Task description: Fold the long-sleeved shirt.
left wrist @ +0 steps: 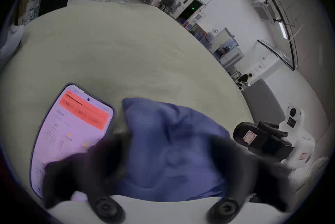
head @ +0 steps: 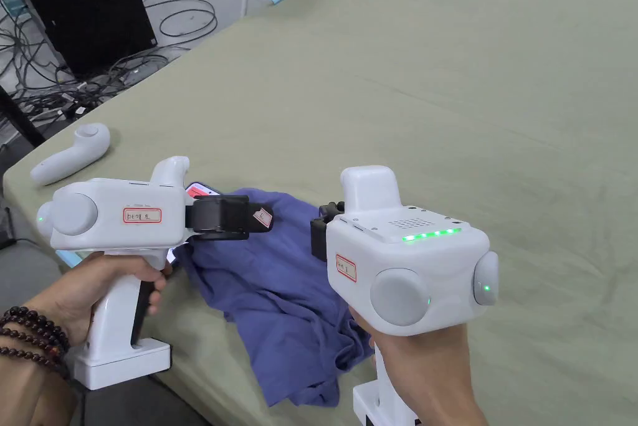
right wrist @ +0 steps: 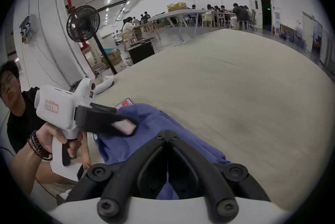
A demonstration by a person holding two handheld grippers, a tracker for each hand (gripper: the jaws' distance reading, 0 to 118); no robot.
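A blue long-sleeved shirt (head: 280, 296) lies crumpled at the near left corner of the olive-covered table (head: 448, 91), one part hanging over the front edge. My left gripper (head: 265, 217) hovers over the shirt's upper left part. In the left gripper view its jaws (left wrist: 171, 139) stand wide apart and open, with the shirt (left wrist: 170, 148) between and below them. My right gripper (right wrist: 169, 132) is shut, tips together just above the shirt (right wrist: 148, 119); whether it pinches cloth is not clear. In the head view its body (head: 321, 228) hides its jaws.
A phone (left wrist: 72, 133) with a lit screen lies on the table just left of the shirt, partly under the left gripper (right wrist: 130, 126). A white handheld device (head: 68, 156) rests at the table's left corner. Cables and a black box (head: 87, 4) sit on the floor beyond.
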